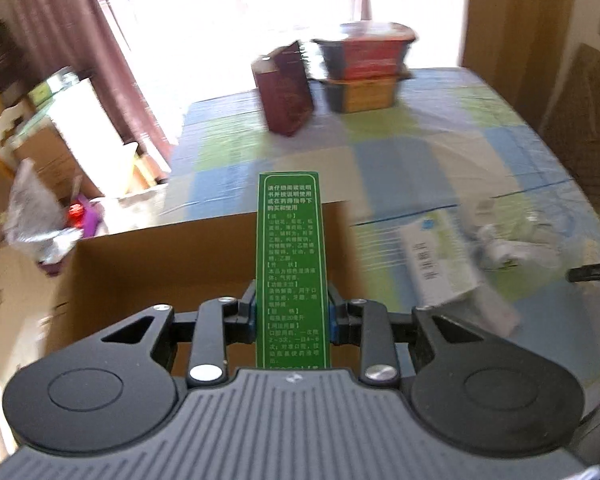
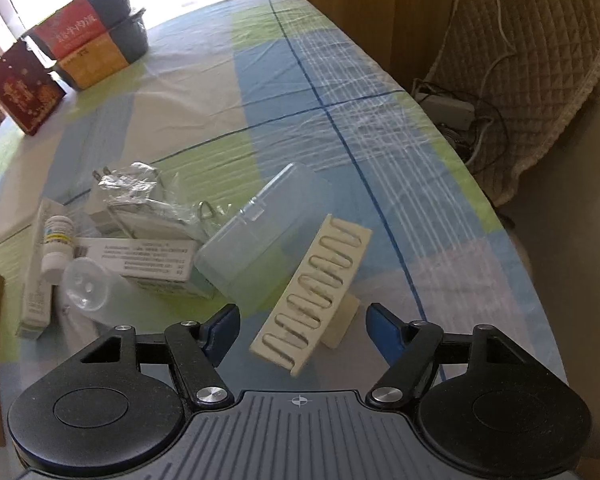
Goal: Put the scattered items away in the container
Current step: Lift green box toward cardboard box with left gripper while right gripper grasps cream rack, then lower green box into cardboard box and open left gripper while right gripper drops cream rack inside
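Note:
My left gripper (image 1: 291,314) is shut on a long green medicine box (image 1: 290,240) with white print, held above the open brown cardboard box (image 1: 160,264) at the table's near edge. In the right wrist view my right gripper (image 2: 302,330) stands open over a cream slotted plastic rack (image 2: 314,292) lying on the checked tablecloth (image 2: 340,80). Beside the rack lie a clear plastic case (image 2: 256,236), a white medicine box (image 2: 148,258), a small white bottle (image 2: 58,248), a clear cup (image 2: 86,288) and crumpled foil blister packs (image 2: 130,186).
At the table's far end stand a dark red gift box (image 1: 286,88) and two stacked black food trays (image 1: 364,68). A white medicine box (image 1: 448,264) blurs at the right. Cardboard boxes and bags (image 1: 48,208) clutter the floor on the left. A quilted chair (image 2: 532,80) stands right of the table.

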A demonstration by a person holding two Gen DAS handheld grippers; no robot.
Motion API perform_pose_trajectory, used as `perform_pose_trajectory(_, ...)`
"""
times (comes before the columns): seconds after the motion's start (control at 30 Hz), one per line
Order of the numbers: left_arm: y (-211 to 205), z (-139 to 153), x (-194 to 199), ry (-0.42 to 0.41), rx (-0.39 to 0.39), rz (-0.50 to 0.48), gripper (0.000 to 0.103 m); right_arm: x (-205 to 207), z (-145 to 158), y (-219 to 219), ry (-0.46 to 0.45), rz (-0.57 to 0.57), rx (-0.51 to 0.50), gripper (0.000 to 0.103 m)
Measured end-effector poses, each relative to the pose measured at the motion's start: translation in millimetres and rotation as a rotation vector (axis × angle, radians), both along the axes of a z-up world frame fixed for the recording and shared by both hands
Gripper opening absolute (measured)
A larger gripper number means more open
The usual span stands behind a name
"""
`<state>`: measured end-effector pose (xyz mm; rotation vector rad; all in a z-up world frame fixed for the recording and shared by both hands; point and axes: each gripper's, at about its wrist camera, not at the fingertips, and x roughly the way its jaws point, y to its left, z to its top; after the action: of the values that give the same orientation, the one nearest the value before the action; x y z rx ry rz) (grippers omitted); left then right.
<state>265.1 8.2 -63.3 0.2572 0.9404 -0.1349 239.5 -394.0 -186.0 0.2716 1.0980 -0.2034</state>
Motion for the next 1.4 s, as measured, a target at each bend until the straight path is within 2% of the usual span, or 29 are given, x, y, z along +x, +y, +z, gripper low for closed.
perform_pose_trajectory(0.03, 10.7, 0.9, 0.6, 0.003, 0.003, 0.015, 0.026, 2.0, -1.5, 0.2, 0.004, -0.002, -0.007, 0.076)
perform_pose_trajectory(0.1, 32.1, 2.7, 1.9, 0.010, 0.009, 0.044, 0.026, 5.9, -4.6, 0.7, 0.012, -0.007, -0.022, 0.061)
perform_pose_trajectory(0.13, 42.9, 3.6, 2.6, 0.013, 0.012, 0.059, 0.026, 7.9, -6.1, 0.9, 0.016, -0.009, -0.030, 0.058)
perform_pose_trajectory(0.23, 75.0, 6.3, 4.5, 0.023, 0.022, 0.103, 0.026, 13.8, -10.7, 1.6, 0.028, -0.016, -0.052, 0.056)
perform_pose_trajectory(0.3, 96.4, 8.0, 5.8, 0.029, 0.028, 0.132, 0.026, 14.4, -11.4, 2.7, 0.037, -0.014, -0.079, 0.041)
perform_pose_trajectory(0.37, 107.6, 3.1, 7.1, 0.039, 0.031, 0.150, 0.026, 12.8, -9.9, 3.7, 0.040, -0.008, -0.089, 0.037)
perform_pose_trajectory(0.4, 113.3, 0.6, 7.8, 0.044, 0.032, 0.159, 0.026, 11.1, -8.7, 3.8, 0.038, -0.009, -0.088, 0.030)
perform_pose_trajectory(0.67, 149.6, -21.4, 11.7, 0.081, 0.019, 0.208, 0.026, -6.2, 0.1, 0.9, 0.056, -0.044, -0.013, 0.031)
perform_pose_trajectory(0.8, 164.0, -39.5, 22.8, 0.123, 0.036, 0.214, 0.026, -25.9, 25.0, 0.1, 0.000, -0.078, 0.046, 0.031)
perform_pose_trajectory(0.93, 178.3, -57.5, 34.0, 0.166, 0.053, 0.221, 0.026, -45.1, 52.6, 6.2, -0.057, -0.062, 0.092, 0.031)
perform_pose_trajectory(1.2, 195.9, -86.5, 47.3, 0.221, 0.092, 0.212, 0.027, -48.9, 105.7, 61.0, -0.142, 0.109, 0.147, 0.031)
perform_pose_trajectory(1.4, 200.9, -85.7, 46.5, 0.207, 0.101, 0.198, 0.027, -33.0, 129.2, 132.8, -0.187, 0.291, 0.221, 0.031)
